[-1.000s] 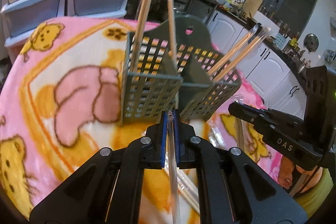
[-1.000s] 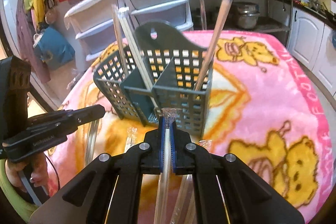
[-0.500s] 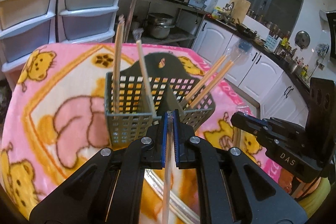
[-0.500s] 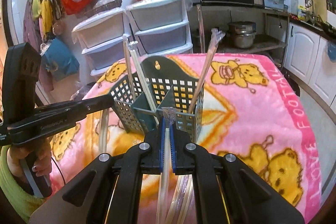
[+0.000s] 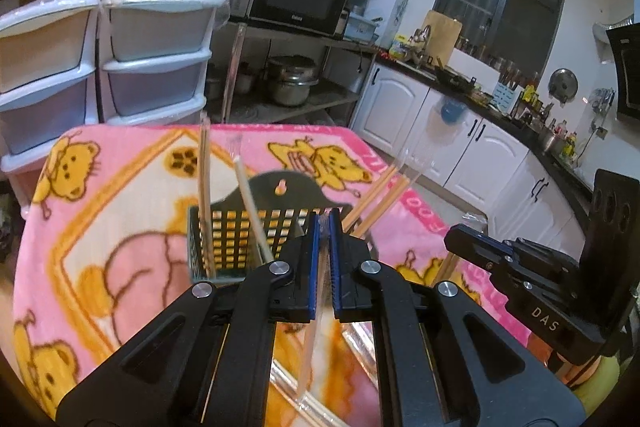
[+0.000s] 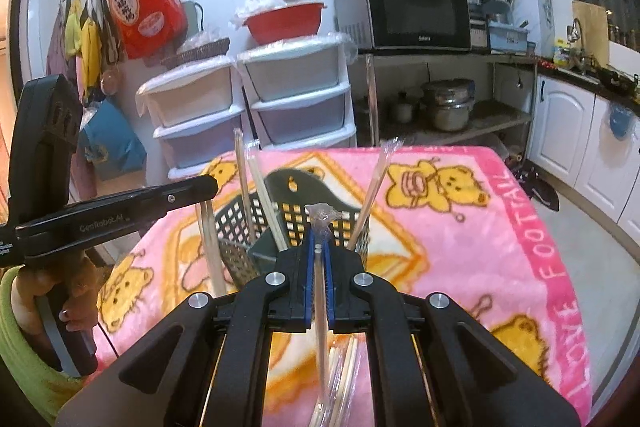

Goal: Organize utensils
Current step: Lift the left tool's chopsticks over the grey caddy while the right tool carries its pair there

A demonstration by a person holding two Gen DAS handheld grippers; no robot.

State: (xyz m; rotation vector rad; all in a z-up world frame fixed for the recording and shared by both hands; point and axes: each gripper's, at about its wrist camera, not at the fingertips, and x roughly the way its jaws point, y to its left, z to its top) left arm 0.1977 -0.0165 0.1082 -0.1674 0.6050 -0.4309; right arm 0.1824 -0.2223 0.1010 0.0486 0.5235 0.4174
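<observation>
Chopsticks in clear plastic sleeves were the things being sorted, and each gripper held one pair. The left gripper (image 5: 324, 259) had its jaws drawn narrow, its blue pads pinching a wrapped pair of chopsticks (image 5: 310, 347) that hung down below the fingers toward the table. The right gripper (image 6: 318, 267) was likewise clamped tight on a wrapped pair (image 6: 320, 311), with the crinkled end of the wrapper (image 6: 322, 215) poking up just above the fingertips.

Directly beyond both grippers stood a dark grey mesh utensil caddy (image 5: 240, 239), divided into compartments, with a tall rounded back plate that had a hanging hole. It sat on a pink blanket (image 5: 120, 195) printed with yellow cartoon bears, which covered the table. Several pairs of chopsticks already stood in the caddy: in the left wrist view, two leaned up from the left compartment (image 5: 205, 195) and two angled out to the right (image 5: 380, 195). More wrapped pairs lay loose on the blanket under the grippers (image 6: 344, 367).

In the right wrist view, a hand (image 6: 52, 291) in a green sleeve gripped the handle of the left gripper at the left edge.

Behind the table were white plastic drawer units (image 6: 256, 99), a red bowl (image 6: 282, 21), a black microwave (image 6: 416, 15) on a metal shelf, and white kitchen cabinets (image 5: 452, 139).
</observation>
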